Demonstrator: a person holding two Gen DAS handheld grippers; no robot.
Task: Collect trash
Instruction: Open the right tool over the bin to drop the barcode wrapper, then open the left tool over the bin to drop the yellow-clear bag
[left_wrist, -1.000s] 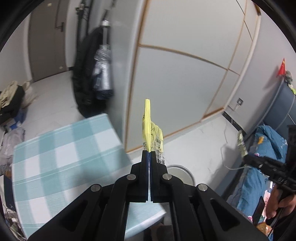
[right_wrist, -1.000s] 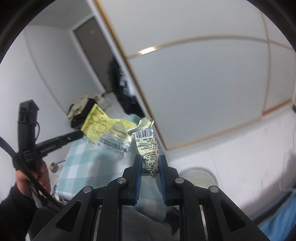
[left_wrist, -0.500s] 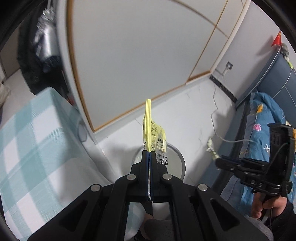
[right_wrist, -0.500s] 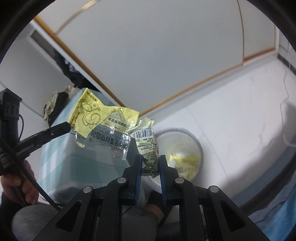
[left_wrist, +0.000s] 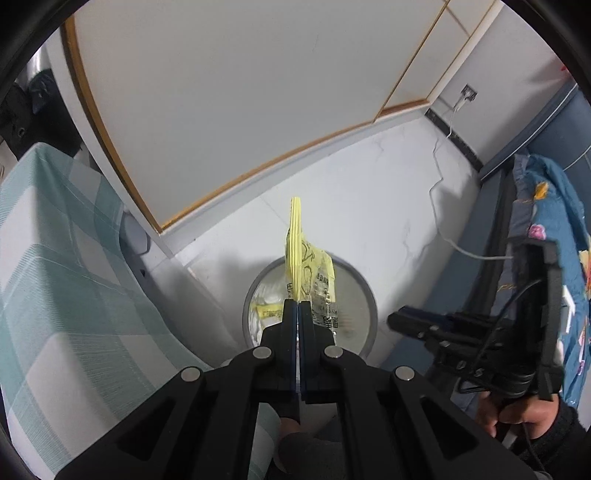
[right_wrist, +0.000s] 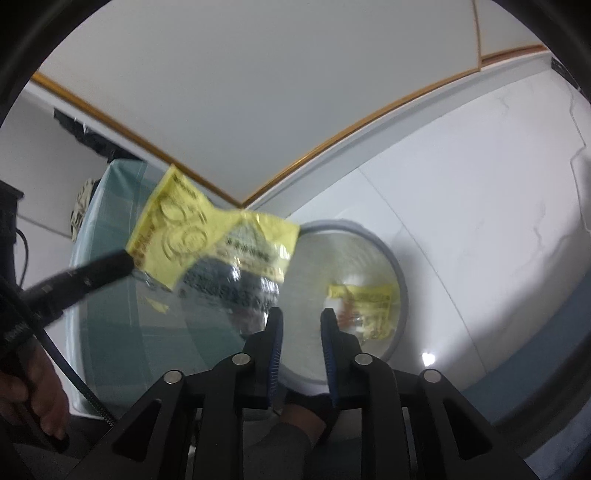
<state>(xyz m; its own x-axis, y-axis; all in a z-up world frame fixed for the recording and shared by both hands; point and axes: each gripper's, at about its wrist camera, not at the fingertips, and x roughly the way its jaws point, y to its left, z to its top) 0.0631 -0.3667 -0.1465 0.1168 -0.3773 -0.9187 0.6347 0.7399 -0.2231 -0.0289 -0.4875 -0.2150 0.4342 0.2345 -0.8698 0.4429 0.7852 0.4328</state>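
**Yellow wrapper held over the bin, right gripper now empty**

Yellow and silver, the snack wrapper (left_wrist: 309, 275) stays pinched edge-on in the clenched left gripper (left_wrist: 297, 304), and it hangs directly above the round grey trash bin (left_wrist: 364, 295); half a second ago the bin sat further ahead. The right gripper (right_wrist: 302, 321) has let go: its blue-padded fingers (right_wrist: 276, 338) stand apart with nothing between them, whereas the crumpled barcode wrapper was clamped there before. That piece cannot be told apart among the litter in the bin, where a yellow packet (right_wrist: 364, 299) lies against the clear liner.

In the right wrist view the held wrapper (right_wrist: 214, 240) shows its flat face, blurred, partly covering the bin's near rim. The bin stands on a white marbled floor (left_wrist: 369, 206), just beside the tabletop with its teal checked cloth (left_wrist: 62, 280). Behind runs a white sliding door with wood trim (left_wrist: 258, 92). A blue floral bedcover (left_wrist: 554, 221) lies to the right.
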